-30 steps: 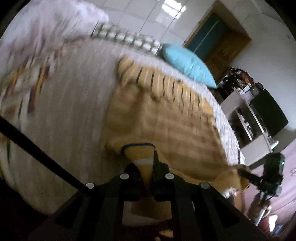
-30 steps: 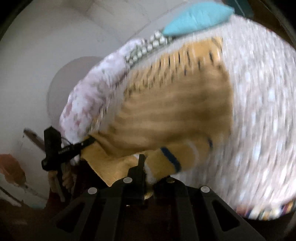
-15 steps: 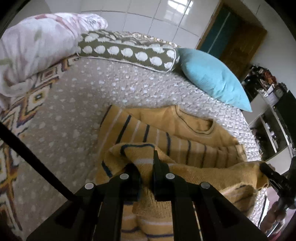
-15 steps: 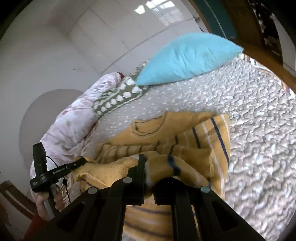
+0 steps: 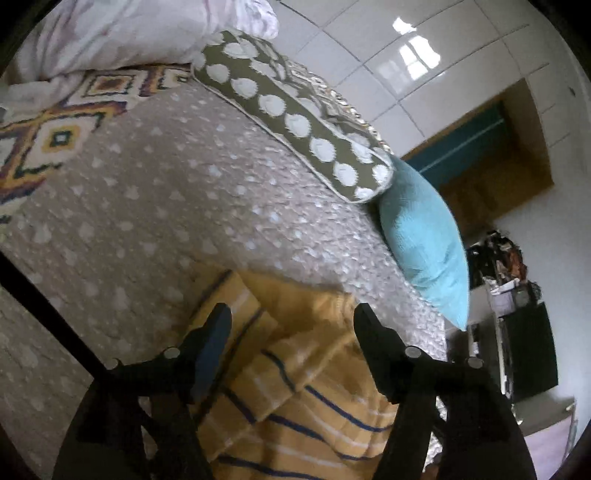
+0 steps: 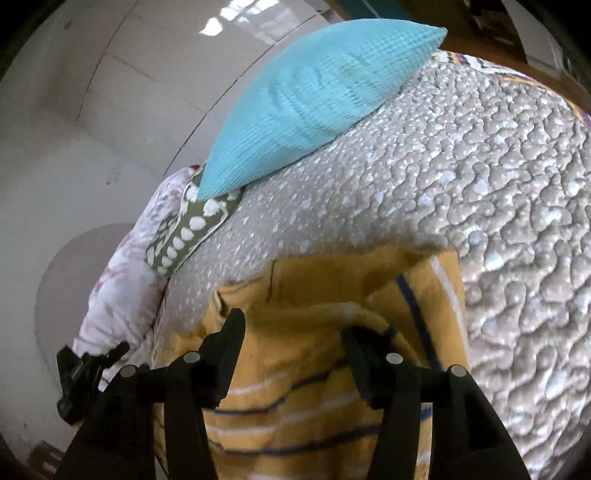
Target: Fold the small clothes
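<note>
A yellow sweater (image 5: 295, 387) with navy and white stripes lies folded over on the grey quilted bedspread (image 5: 166, 221). In the left wrist view my left gripper (image 5: 292, 314) hovers over the sweater's folded edge. Its jaws are opening, the knit lies loose below them, and the pads press on nothing. In the right wrist view the sweater (image 6: 314, 288) fills the lower middle. My right gripper (image 6: 293, 325) is just above it with its jaws opening too. A raised fold of fabric rests against its right finger (image 6: 356, 343), with no grip on it.
A teal pillow (image 5: 424, 240) and an olive bolster with white dots (image 5: 295, 122) lie at the head of the bed. A floral duvet (image 5: 110, 33) and a patterned blanket (image 5: 55, 129) sit to the left. A white shelf with a black box (image 5: 528, 350) stands beyond the bed's right edge.
Both grippers carried the sweater's lower edge forward over its body, then opened and let the fabric drop. The sweater now lies doubled over.
</note>
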Action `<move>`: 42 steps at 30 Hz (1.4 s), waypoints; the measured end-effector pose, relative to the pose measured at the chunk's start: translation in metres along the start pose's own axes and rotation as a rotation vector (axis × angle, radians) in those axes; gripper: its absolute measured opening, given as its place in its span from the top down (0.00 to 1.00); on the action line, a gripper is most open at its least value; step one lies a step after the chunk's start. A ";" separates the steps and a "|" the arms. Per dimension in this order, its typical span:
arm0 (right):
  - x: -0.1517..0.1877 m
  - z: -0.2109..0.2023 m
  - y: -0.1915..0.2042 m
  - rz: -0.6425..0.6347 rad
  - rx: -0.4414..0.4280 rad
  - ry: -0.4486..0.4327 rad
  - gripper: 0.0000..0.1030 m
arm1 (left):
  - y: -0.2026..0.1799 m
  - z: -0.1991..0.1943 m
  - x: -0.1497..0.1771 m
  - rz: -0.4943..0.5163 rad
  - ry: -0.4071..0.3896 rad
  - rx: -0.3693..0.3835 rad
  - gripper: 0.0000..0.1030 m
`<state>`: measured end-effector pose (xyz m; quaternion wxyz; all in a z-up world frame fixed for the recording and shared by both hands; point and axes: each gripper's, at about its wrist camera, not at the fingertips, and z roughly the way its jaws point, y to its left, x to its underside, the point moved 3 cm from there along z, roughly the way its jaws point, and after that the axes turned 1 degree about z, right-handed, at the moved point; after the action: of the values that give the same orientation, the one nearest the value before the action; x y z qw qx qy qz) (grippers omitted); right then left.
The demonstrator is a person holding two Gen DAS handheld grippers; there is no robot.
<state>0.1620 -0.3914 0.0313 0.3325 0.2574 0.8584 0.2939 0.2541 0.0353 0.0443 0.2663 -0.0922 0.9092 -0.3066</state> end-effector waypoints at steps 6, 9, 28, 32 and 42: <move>-0.018 -0.007 0.004 -0.052 0.080 -0.051 0.40 | 0.014 -0.017 0.012 0.111 -0.003 -0.112 0.35; -0.015 -0.022 0.013 -0.083 0.091 -0.078 0.40 | 0.023 -0.033 0.031 0.183 0.014 -0.148 0.34; 0.148 0.166 0.226 -0.852 0.245 0.225 0.64 | 0.112 -0.092 0.131 0.206 -0.141 -0.066 0.34; 0.163 0.211 0.259 -0.944 0.296 0.269 0.64 | 0.134 -0.095 0.127 0.085 -0.158 0.066 0.33; 0.163 0.186 0.295 -0.912 0.282 0.233 0.64 | 0.136 -0.108 0.129 0.074 -0.166 0.074 0.33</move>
<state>0.2637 -0.0207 0.0501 0.2910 -0.1366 0.9466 0.0261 0.0871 0.1555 -0.0208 0.3553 -0.0736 0.8748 -0.3212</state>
